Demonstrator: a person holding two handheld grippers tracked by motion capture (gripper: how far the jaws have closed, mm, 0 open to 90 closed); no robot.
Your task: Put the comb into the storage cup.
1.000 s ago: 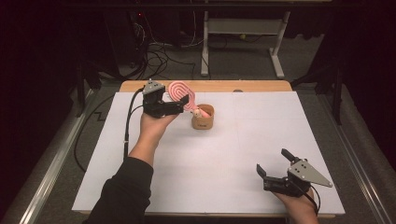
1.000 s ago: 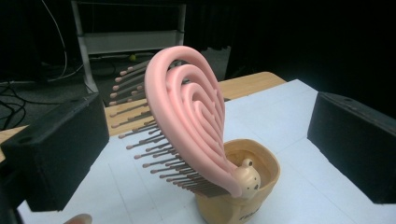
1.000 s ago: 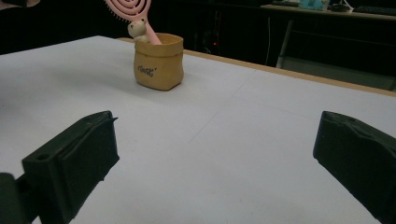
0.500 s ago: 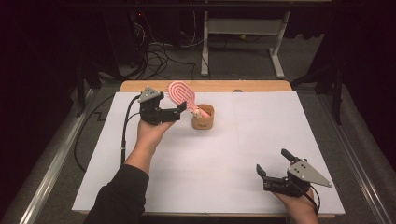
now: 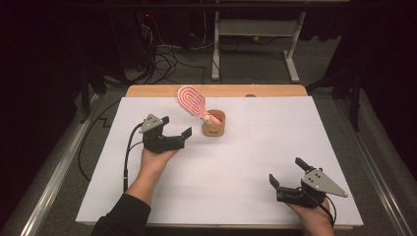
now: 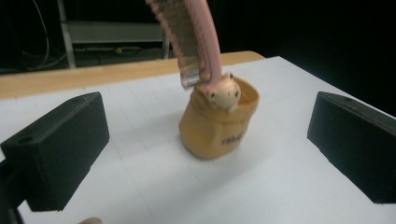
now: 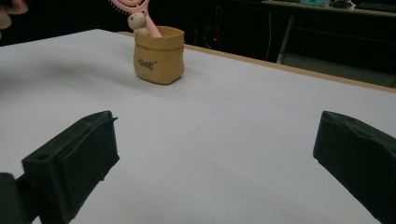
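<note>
- Since a second ago, the left gripper (image 5: pixel 178 127) has let go of the pink hairbrush (image 5: pixel 192 101) and drawn back toward the near left; its jaws now stand wide apart with nothing between them, well short of the pouch.
- Nearest the person, at the near right of the white table cover (image 5: pixel 236 162), the right gripper (image 5: pixel 286 171) rests where it was, held in a hand (image 5: pixel 314 219). Its jaws are spread wide and hold nothing; the right gripper view shows bare white surface between them.
- At mid-left, the left hand (image 5: pixel 153 160) carries the left gripper, which points right and slightly far, toward the pouch. A black cable (image 5: pixel 127 157) trails from it toward the near side.
- Beyond and to the right of the left gripper stands a small tan pouch (image 5: pixel 214 124), upright on the cover near the far middle. In the left gripper view the pouch (image 6: pixel 219 122) sits centred between the two open jaws but apart from both.
- The hairbrush stands handle-down in the pouch, its oval head leaning toward the far left above the rim. A small bear figure (image 6: pixel 224 92) on the handle peeks over the pouch's rim.
- Farther still, the wooden table edge (image 5: pixel 275 91) runs along the back of the cover.
</note>
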